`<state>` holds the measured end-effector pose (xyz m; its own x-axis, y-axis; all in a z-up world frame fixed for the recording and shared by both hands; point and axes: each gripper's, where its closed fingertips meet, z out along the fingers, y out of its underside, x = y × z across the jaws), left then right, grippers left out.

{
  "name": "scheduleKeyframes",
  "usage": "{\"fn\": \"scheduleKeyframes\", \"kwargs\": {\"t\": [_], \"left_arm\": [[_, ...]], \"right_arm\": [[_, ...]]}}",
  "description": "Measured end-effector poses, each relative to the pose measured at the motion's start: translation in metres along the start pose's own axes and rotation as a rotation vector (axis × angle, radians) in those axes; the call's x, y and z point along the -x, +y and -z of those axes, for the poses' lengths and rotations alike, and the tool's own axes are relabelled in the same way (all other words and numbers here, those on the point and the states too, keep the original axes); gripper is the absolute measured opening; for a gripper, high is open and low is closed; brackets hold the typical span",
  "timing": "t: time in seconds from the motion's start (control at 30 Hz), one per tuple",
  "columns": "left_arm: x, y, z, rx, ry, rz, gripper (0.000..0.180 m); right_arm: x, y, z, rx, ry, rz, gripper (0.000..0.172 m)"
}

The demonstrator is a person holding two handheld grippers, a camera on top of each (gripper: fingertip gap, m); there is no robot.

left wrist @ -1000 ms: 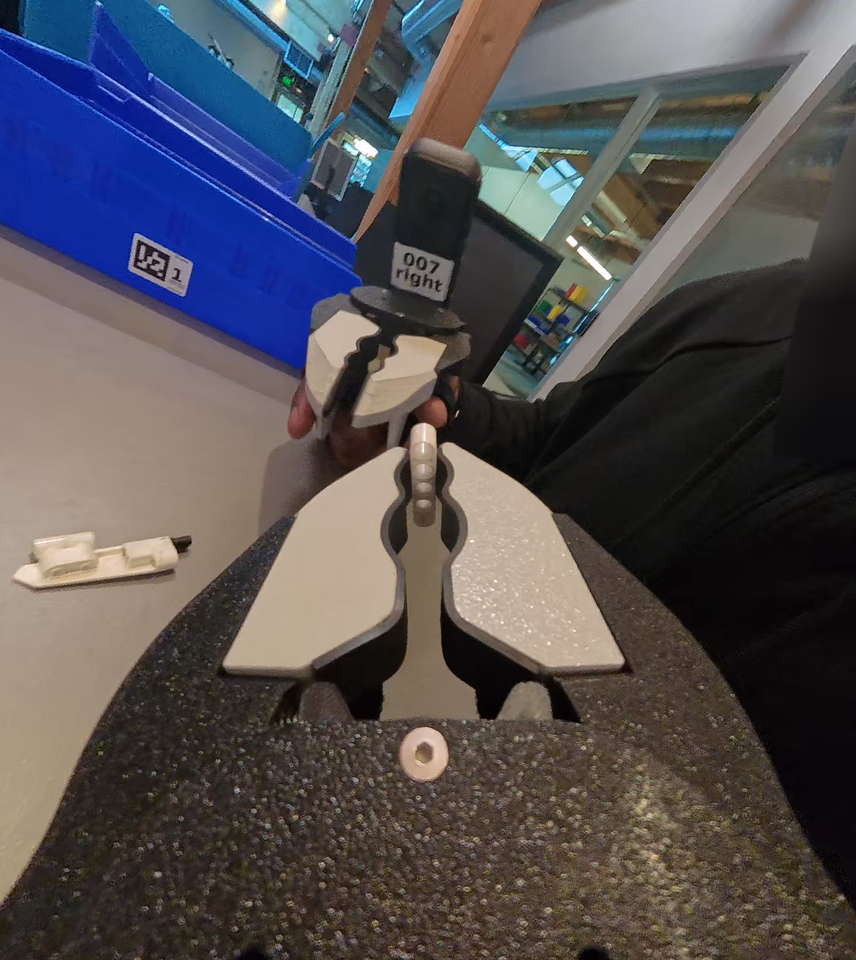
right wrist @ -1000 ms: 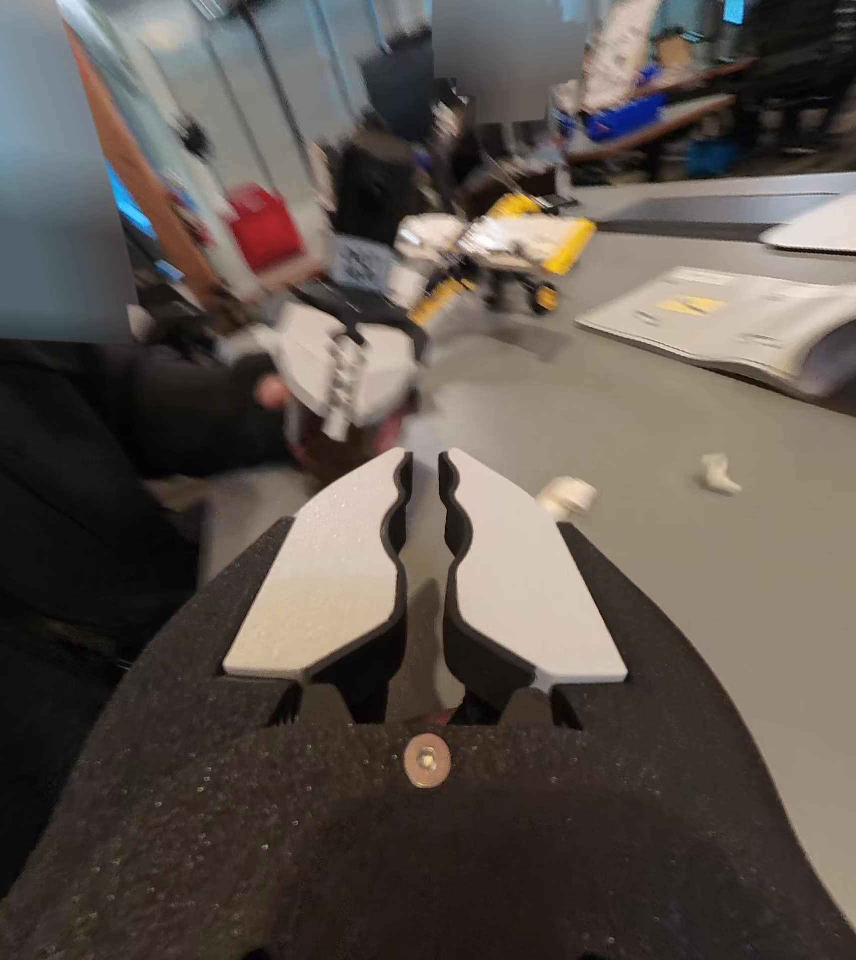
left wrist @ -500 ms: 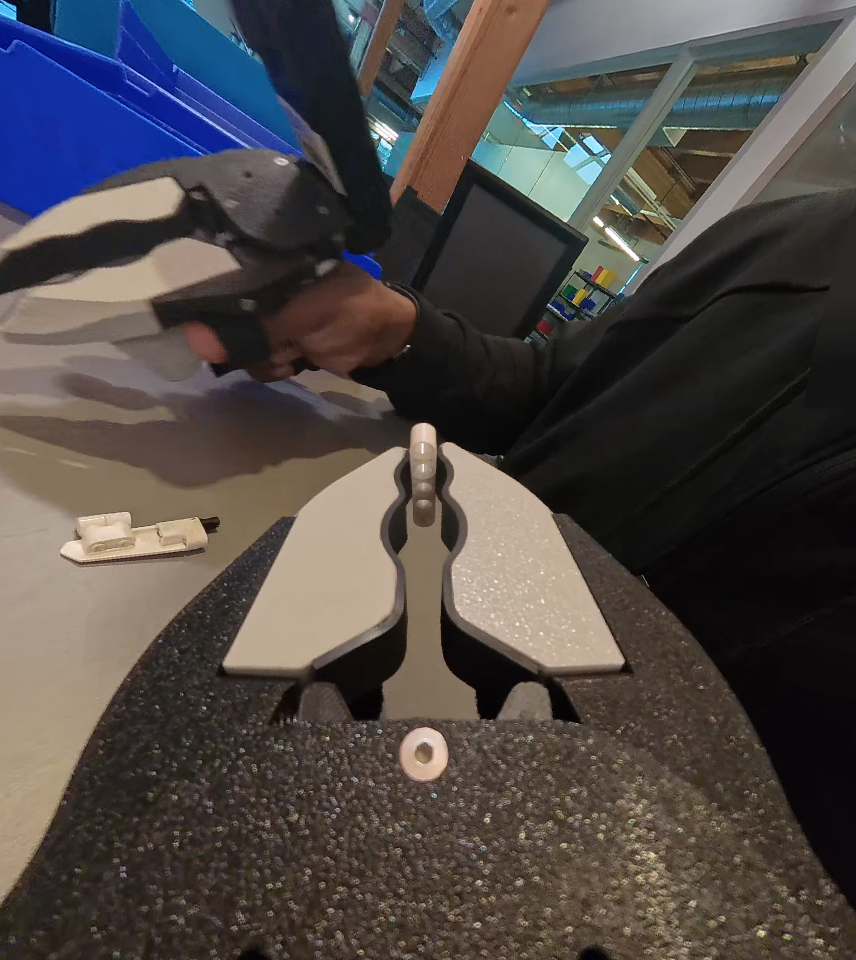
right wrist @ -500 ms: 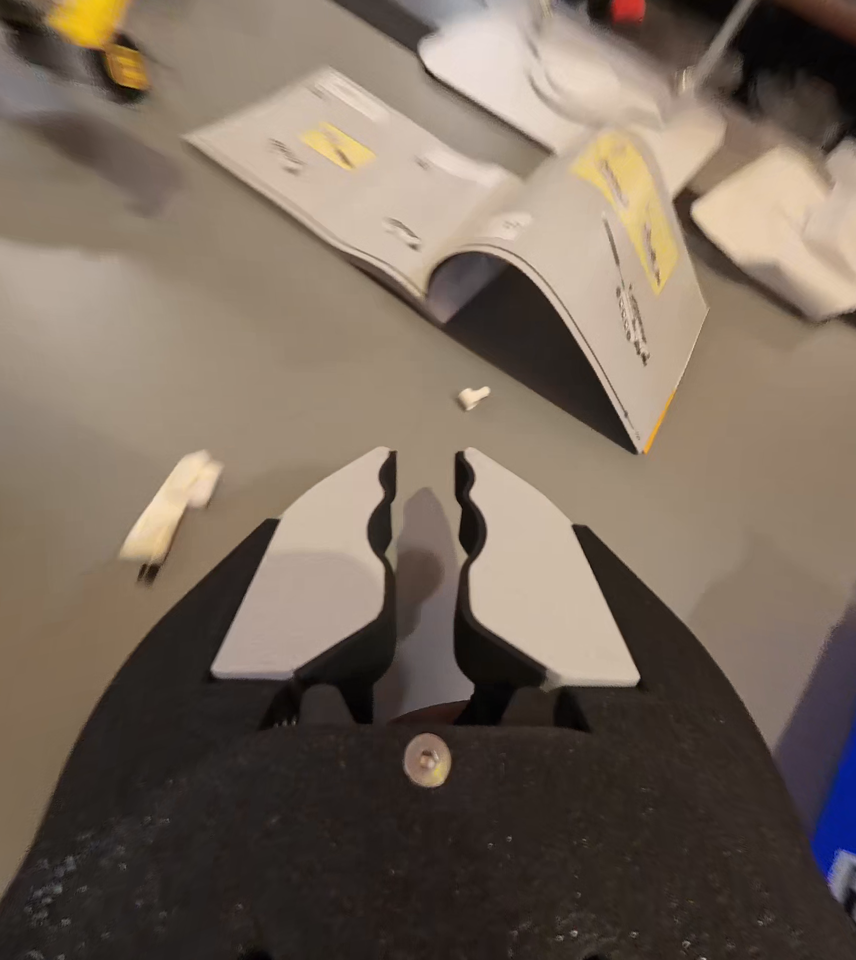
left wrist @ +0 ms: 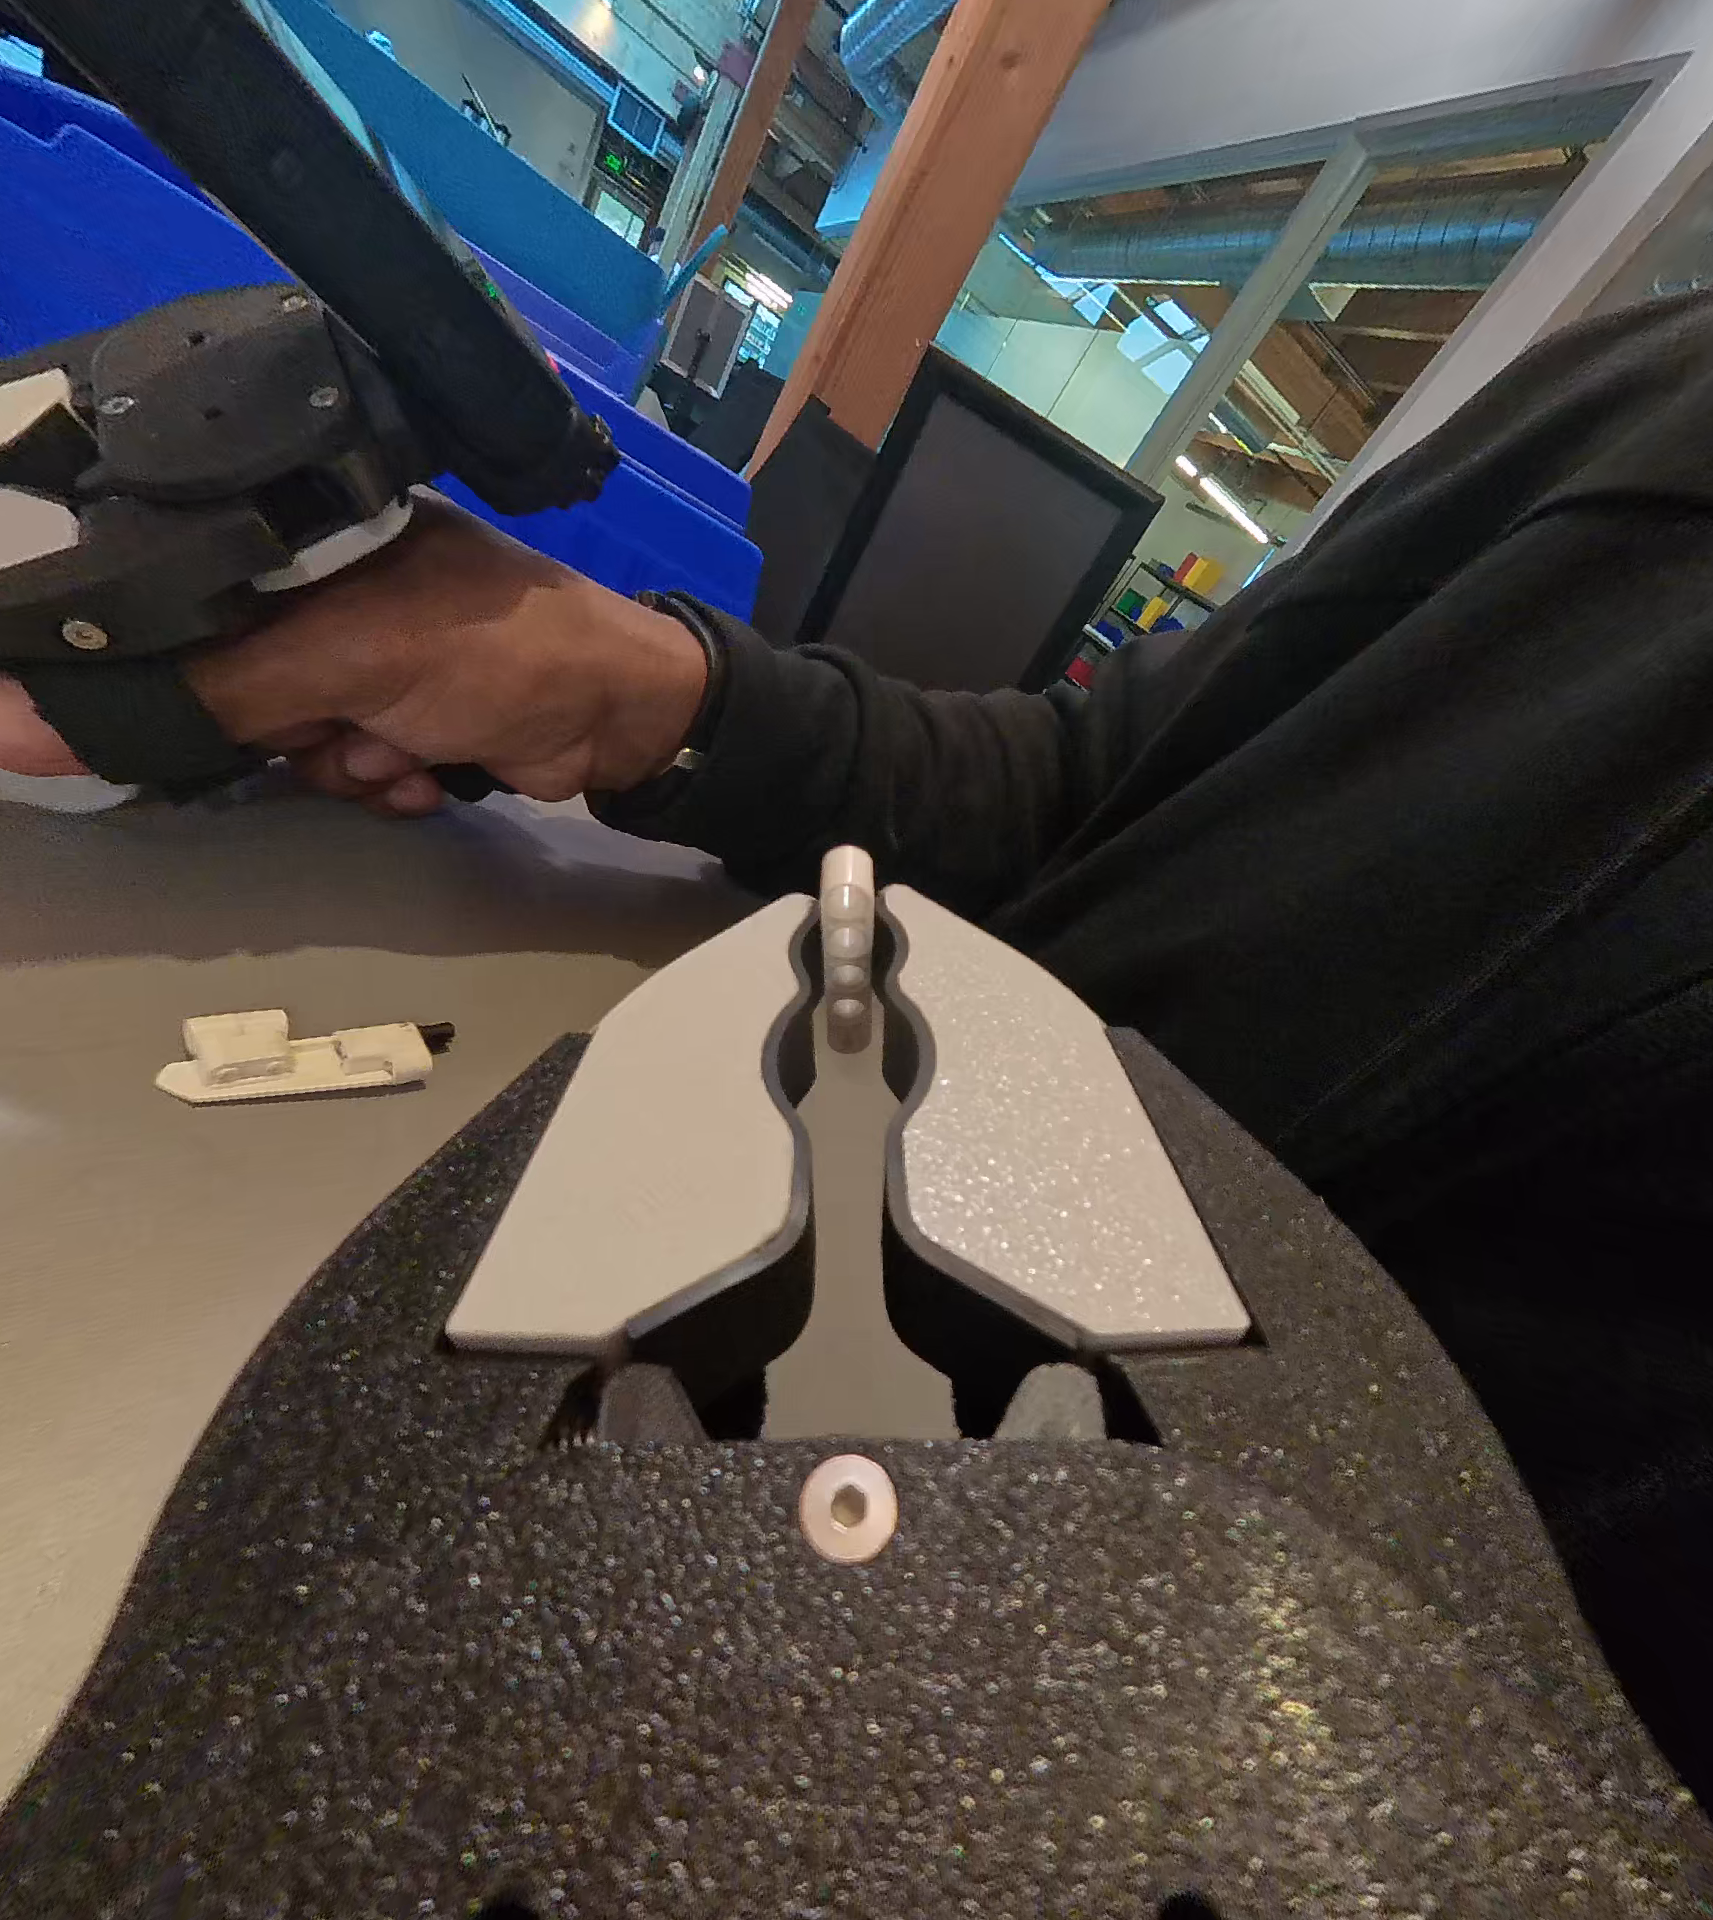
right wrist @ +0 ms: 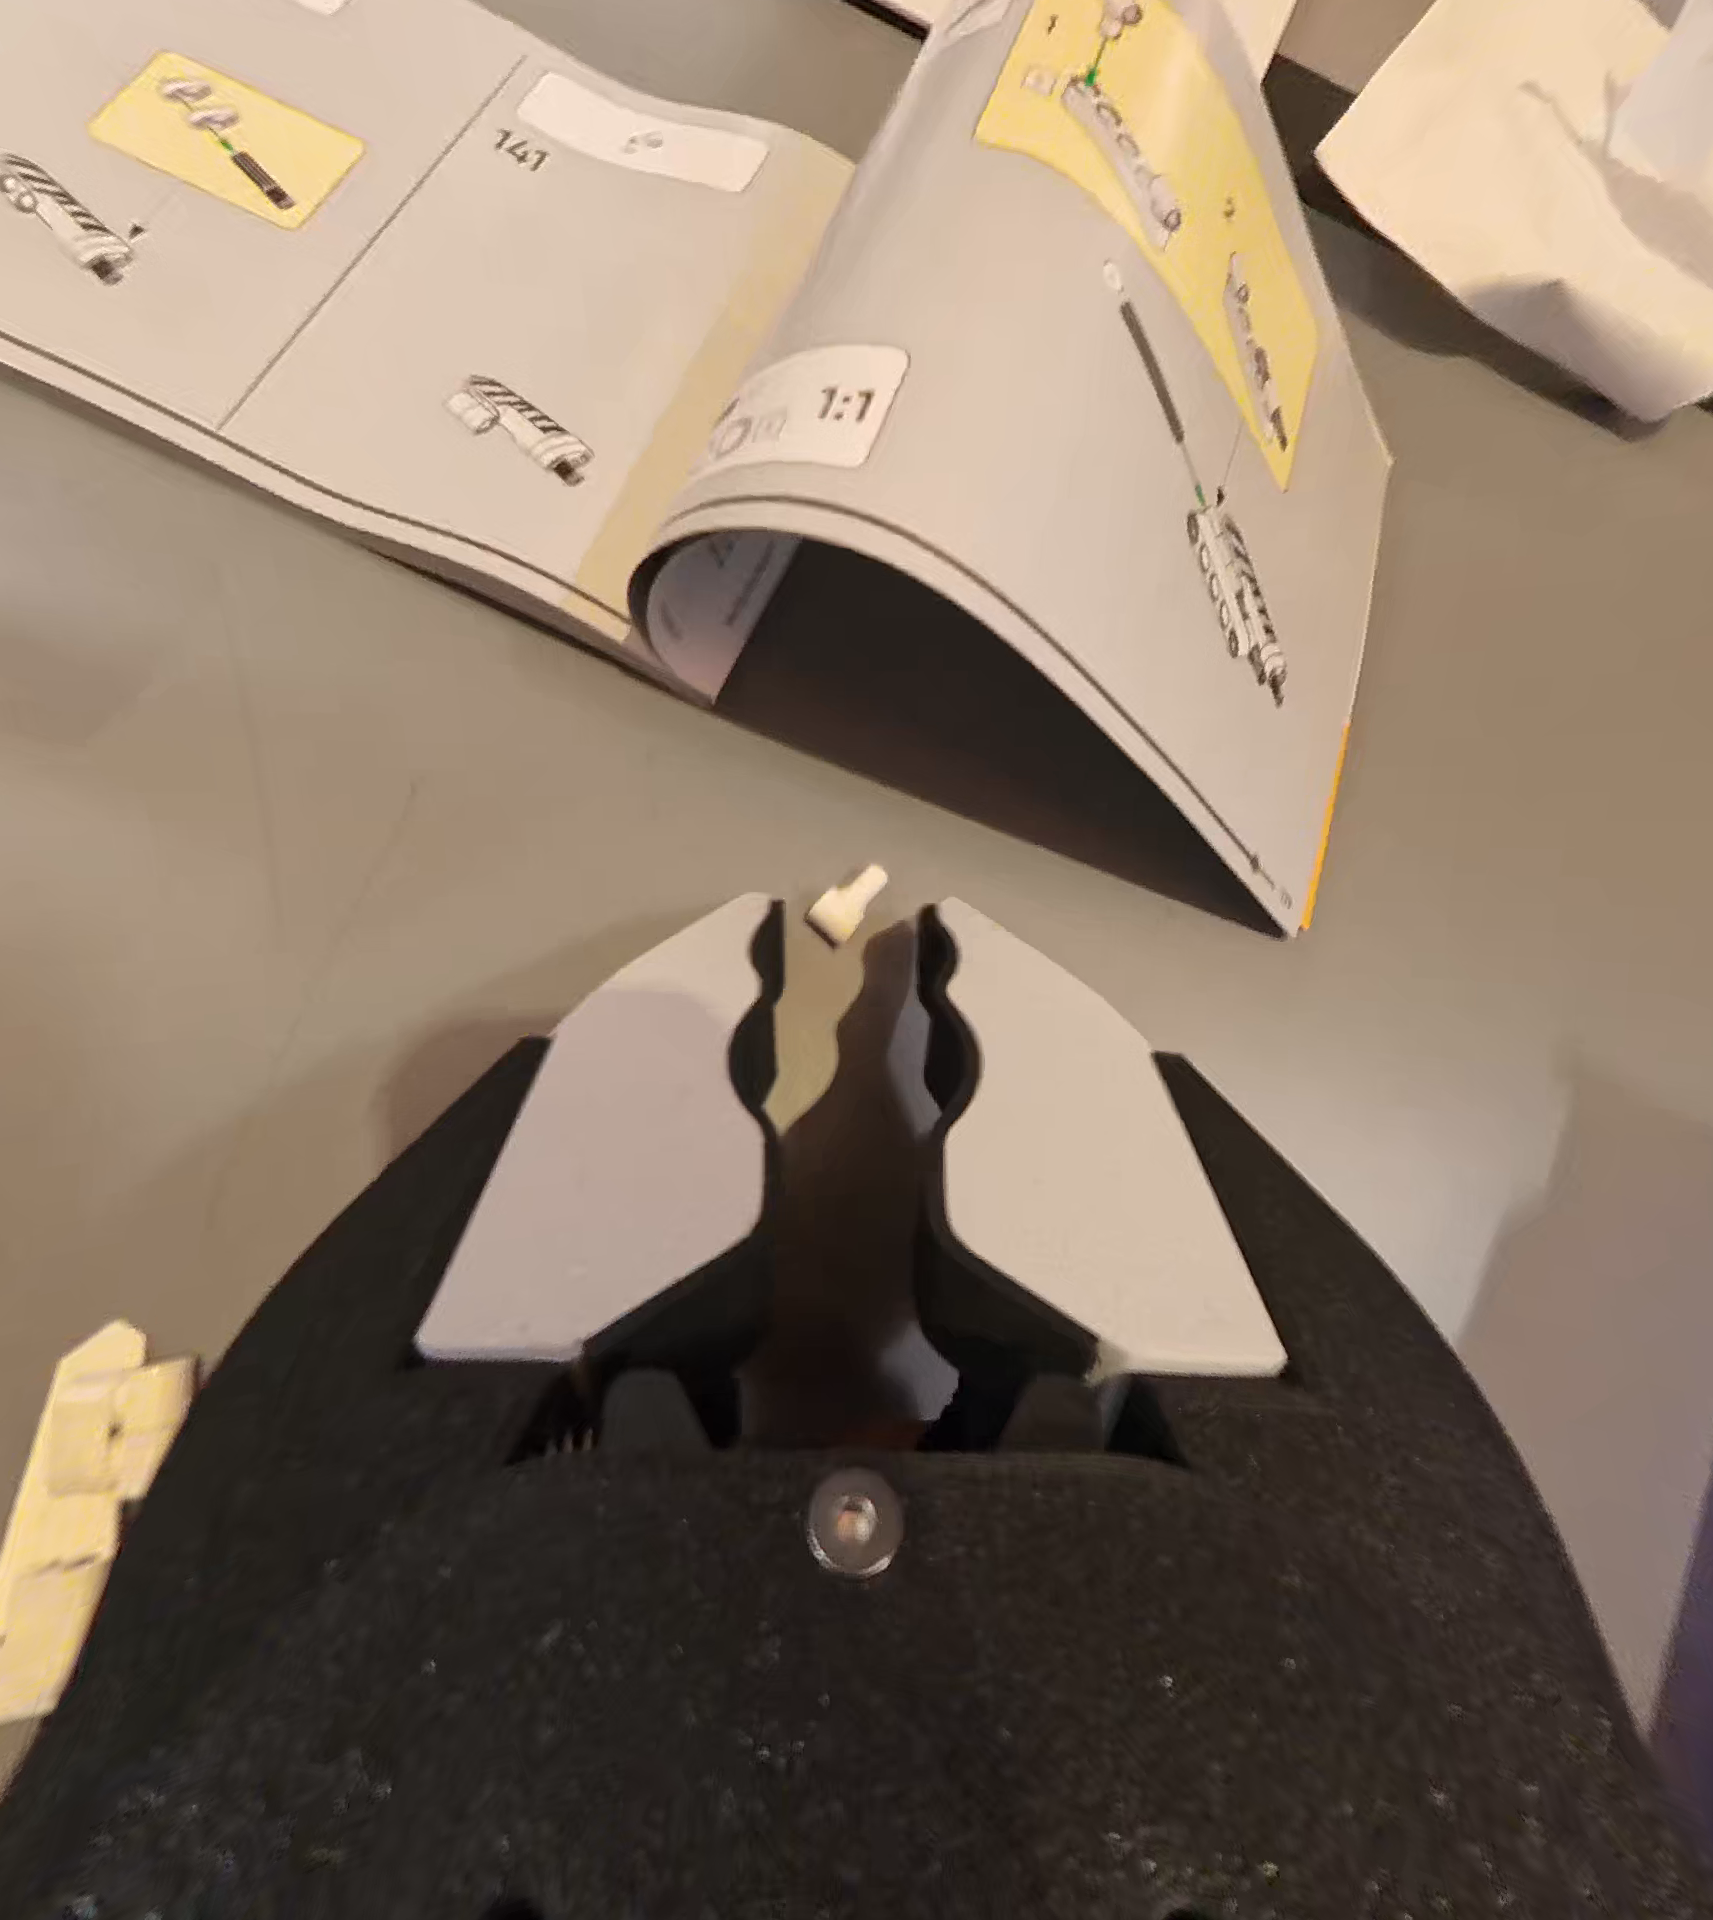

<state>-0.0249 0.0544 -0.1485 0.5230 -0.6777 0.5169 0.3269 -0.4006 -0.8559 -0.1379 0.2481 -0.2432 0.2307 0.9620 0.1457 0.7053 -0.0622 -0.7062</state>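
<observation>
right gripper (right wrist: 850,914) swung over white peg (right wrist: 844,906).

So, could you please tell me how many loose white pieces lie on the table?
2 visible: a small peg just ahead of the right gripper's fingers, and a long assembly at its left. The grippers may hide others.

The left tongs (left wrist: 847,914) are nearly closed, their two grey fingers (left wrist: 665,1132) pressed on the sides of a thin pale beam with round holes (left wrist: 847,935) that stands upright and pokes past the tips. The right tongs (right wrist: 852,920) are parted with nothing between the fingers (right wrist: 644,1174), and they point down toward the counter (right wrist: 260,831). In the left wrist view, a bare hand (left wrist: 447,675) in a black sleeve (left wrist: 893,748) grips the right tongs' handle low over the counter.
</observation>
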Motion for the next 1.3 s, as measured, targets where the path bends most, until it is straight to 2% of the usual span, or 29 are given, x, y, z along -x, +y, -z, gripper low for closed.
{"fn": "scheduleKeyframes", "kwargs": {"t": [0.07,0.2,0.23,0.37,0.5,0.67,0.83,0.93,1.13,1.3], "left_arm": [[0.003,-0.001,0.002,-0.003,-0.016,-0.003,0.008],[0.018,-0.005,0.010,0.000,-0.120,-0.039,0.008],[0.024,-0.007,0.013,0.000,-0.163,-0.048,0.008],[0.050,-0.013,0.029,0.005,-0.333,-0.043,0.008],[0.059,-0.014,0.035,0.006,-0.381,-0.056,0.008],[0.061,-0.007,0.030,0.045,-0.375,-0.052,0.008],[0.061,-0.004,0.028,0.063,-0.364,-0.052,0.008],[0.059,-0.006,0.029,0.051,-0.351,-0.046,0.008],[0.056,-0.006,0.030,0.049,-0.324,-0.041,0.008],[0.053,-0.005,0.030,0.053,-0.299,-0.035,0.008]], "right_arm": [[0.001,-0.002,-0.002,-0.001,0.003,0.025,0.012],[0.007,-0.007,-0.003,-0.026,-0.015,0.136,0.007],[0.011,-0.008,-0.002,-0.052,-0.040,0.188,0.000],[0.036,-0.015,0.016,-0.227,-0.137,0.443,0.000],[0.042,-0.004,0.029,-0.298,-0.136,0.634,0.000],[0.023,-0.002,0.037,-0.317,-0.173,0.515,0.005],[0.012,-0.004,0.013,-0.201,-0.255,0.473,0.028],[0.012,-0.009,0.007,-0.203,-0.313,0.500,0.029],[0.017,-0.001,0.000,-0.074,-0.511,0.420,0.027],[0.020,0.003,0.001,-0.040,-0.563,0.396,0.018]]}}
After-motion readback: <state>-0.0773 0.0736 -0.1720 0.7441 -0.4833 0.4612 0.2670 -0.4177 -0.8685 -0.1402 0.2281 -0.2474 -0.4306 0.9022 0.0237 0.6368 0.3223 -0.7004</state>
